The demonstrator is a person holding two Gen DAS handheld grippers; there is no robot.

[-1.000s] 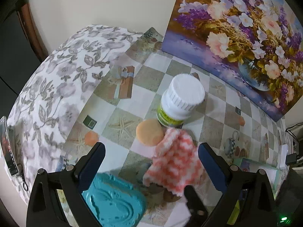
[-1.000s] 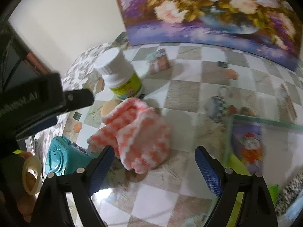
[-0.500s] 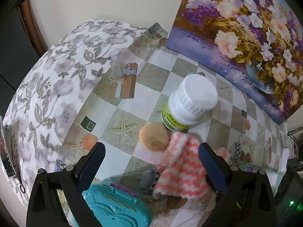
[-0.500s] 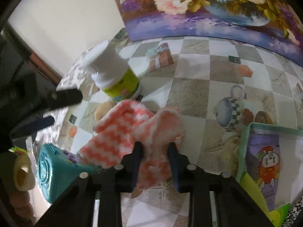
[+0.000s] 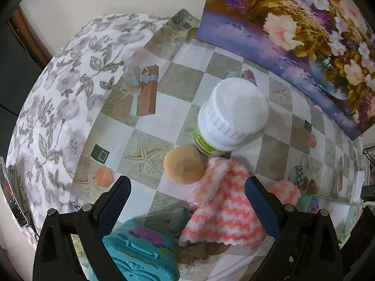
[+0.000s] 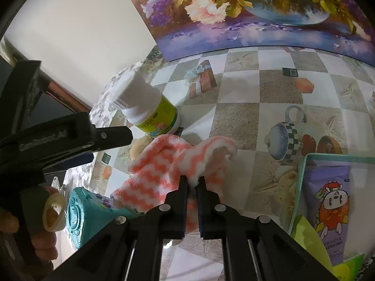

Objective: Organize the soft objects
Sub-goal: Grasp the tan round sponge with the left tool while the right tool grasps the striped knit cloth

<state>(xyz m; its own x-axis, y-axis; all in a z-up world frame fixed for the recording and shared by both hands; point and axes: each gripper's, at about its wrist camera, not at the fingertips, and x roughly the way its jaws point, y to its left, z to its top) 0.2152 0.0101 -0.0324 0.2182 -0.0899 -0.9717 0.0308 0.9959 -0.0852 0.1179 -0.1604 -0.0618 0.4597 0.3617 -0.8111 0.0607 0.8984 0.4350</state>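
Note:
A fluffy pink-and-white striped cloth [image 6: 168, 164] lies bunched on the checkered table; it also shows in the left wrist view [image 5: 222, 210]. My right gripper [image 6: 192, 181] is shut on a fold of the cloth near its front edge. My left gripper [image 5: 187, 185] is open and empty, hovering above the table with the cloth's left part and a round peach sponge [image 5: 184, 165] between its fingers. The sponge touches the cloth and sits by a white-capped bottle [image 5: 230, 117].
A teal toy case [image 5: 140, 255] lies at the near left. A pale green tray [image 6: 304, 175] with a purple cartoon packet [image 6: 328, 199] stands at the right. A flower painting [image 6: 246, 11] leans along the back. The floral-covered table edge [image 5: 58, 107] curves left.
My right gripper has closed on the cloth, from wide open a second ago. The left gripper has risen and drawn back a little, staying open.

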